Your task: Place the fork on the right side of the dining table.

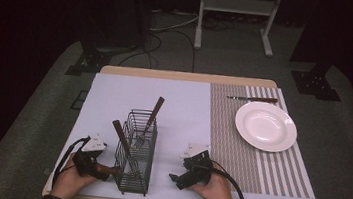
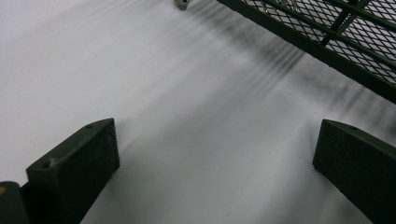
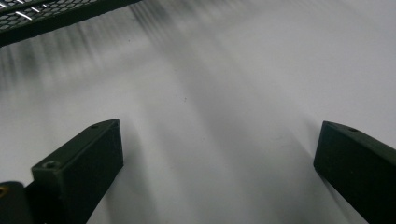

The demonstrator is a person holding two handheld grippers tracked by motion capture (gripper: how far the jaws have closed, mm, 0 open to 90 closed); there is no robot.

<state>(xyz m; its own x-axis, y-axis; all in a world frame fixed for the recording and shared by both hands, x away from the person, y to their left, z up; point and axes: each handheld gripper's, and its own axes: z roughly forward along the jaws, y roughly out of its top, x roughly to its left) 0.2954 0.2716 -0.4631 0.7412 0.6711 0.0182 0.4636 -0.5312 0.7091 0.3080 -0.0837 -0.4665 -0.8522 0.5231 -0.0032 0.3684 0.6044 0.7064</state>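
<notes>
Two grippers rested low on the pale mat (image 1: 114, 97), one at each side of the wire basket (image 1: 133, 175). The left gripper (image 1: 88, 162) sat just beside the basket's near left corner with its jaws spread wide and nothing between them; the right gripper (image 1: 187, 173) lay a little apart on the other side, likewise wide and empty. Two wooden-handled utensils (image 1: 122, 136) stood tilted in the basket, a fork-like one (image 1: 149, 119) leaning towards the far end. A plate (image 1: 265, 126) and a knife (image 1: 252, 98) lay well apart on the striped mat (image 1: 239, 152). Risk noted: the basket looked light and narrow, so a sideways pull on a tilted handle would likely tip or drag it; tines could also snag in the mesh.
</notes>
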